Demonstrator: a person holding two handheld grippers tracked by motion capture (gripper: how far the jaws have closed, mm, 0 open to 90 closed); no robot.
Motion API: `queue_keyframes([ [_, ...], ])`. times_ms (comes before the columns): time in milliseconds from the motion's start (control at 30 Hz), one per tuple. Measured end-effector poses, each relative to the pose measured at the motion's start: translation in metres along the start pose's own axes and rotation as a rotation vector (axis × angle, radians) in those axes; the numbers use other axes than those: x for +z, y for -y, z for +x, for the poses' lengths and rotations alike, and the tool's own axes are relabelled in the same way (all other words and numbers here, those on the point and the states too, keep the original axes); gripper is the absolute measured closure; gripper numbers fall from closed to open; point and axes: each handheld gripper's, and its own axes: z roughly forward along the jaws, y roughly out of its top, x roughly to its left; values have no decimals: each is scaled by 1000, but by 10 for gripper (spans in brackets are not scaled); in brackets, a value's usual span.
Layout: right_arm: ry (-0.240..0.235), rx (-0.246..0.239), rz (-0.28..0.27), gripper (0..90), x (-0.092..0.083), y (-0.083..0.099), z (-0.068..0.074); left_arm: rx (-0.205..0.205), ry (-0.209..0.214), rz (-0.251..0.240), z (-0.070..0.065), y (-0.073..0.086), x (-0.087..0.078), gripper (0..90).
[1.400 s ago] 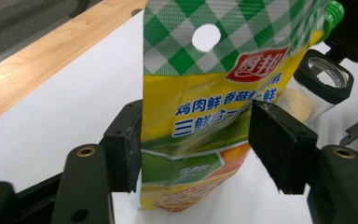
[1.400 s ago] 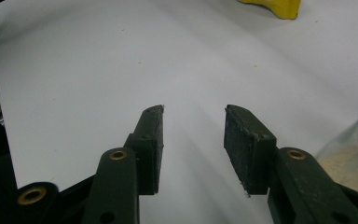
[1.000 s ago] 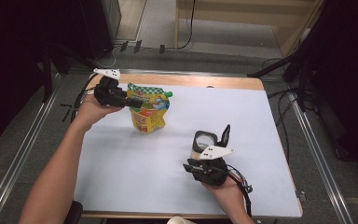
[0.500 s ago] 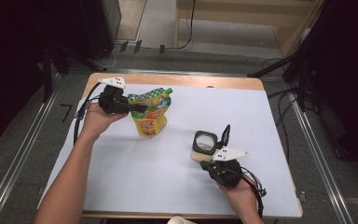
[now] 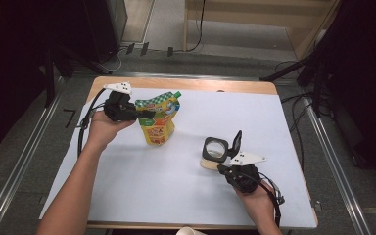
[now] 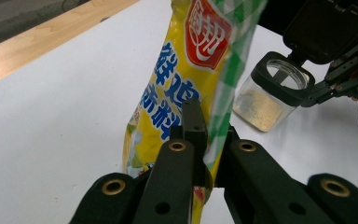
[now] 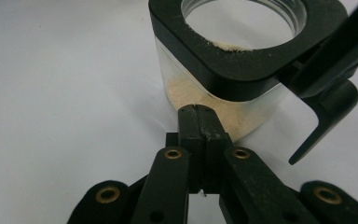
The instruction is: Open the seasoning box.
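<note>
A yellow and green printed pouch [image 5: 157, 120] stands on the white table top [image 5: 274, 112] at the back left. My left gripper [image 5: 146, 115] is shut on its side edge; in the left gripper view the jaws pinch the pouch [image 6: 186, 70] at the gripper [image 6: 200, 126]. A clear jar [image 5: 214, 151] with a black collar and a flipped-up black lid [image 5: 236, 141] holds a little tan powder. My right gripper [image 5: 225, 169] is shut just in front of it, with nothing between the jaws. In the right gripper view the gripper [image 7: 197, 109] has its tips at the near wall of the jar [image 7: 233, 70].
A wooden strip [image 5: 200, 84] borders the table's far edge. Metal rails run along both sides on the floor. The rim of a paper cup [image 5: 188, 231] shows at the near edge. Cables trail from both grippers.
My right hand has moved to the right, ending just in front of the jar. My left hand has shifted slightly toward the near side with the pouch.
</note>
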Motion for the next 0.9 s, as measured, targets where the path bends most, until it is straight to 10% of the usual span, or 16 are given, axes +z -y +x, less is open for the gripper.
queue_keyframes([
  [533, 71, 59, 14, 900, 2, 3, -20, 0, 34, -10, -13, -3, -6, 900],
  [900, -36, 12, -13, 897, 10, -6, 7, -15, 45, -23, -27, -16, -19, 900],
])
